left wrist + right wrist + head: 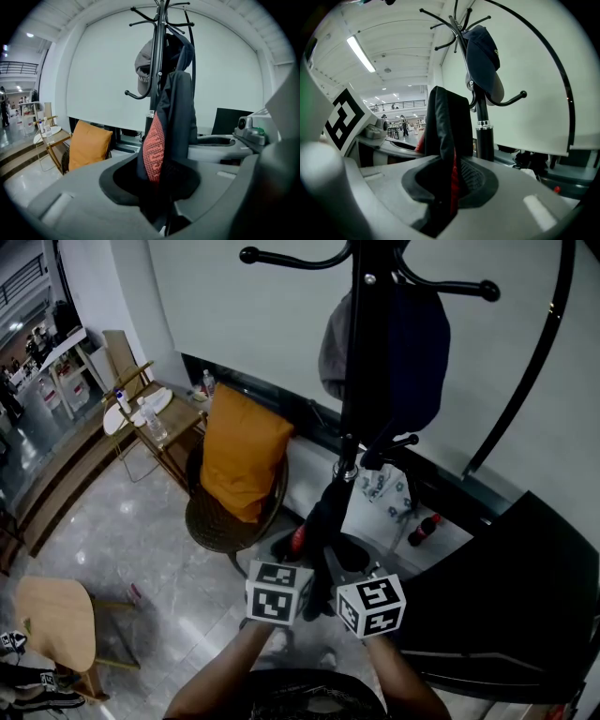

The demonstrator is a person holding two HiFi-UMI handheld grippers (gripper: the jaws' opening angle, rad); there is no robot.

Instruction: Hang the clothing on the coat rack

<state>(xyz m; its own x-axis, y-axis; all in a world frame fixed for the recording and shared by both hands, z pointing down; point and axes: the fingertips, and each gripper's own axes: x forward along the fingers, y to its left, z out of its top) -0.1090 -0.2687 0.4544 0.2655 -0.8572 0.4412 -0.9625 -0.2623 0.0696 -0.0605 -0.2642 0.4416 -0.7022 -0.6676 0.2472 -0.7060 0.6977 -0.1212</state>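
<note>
Left gripper [159,187] and right gripper [447,190] both clamped tight on the dark red-lined garment [176,108], fabric rising toward 12 o'clock from each jaw pair, held just beside coat rack [364,381] pole, cap [485,56] hooked above at 12 o'clock.

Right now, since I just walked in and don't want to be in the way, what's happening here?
A person holds a gripper in each hand. The left gripper and right gripper are both shut on one dark garment with a red patch, raised close to the coat rack. A cap already hangs there; the garment does not look hooked on yet.
</note>
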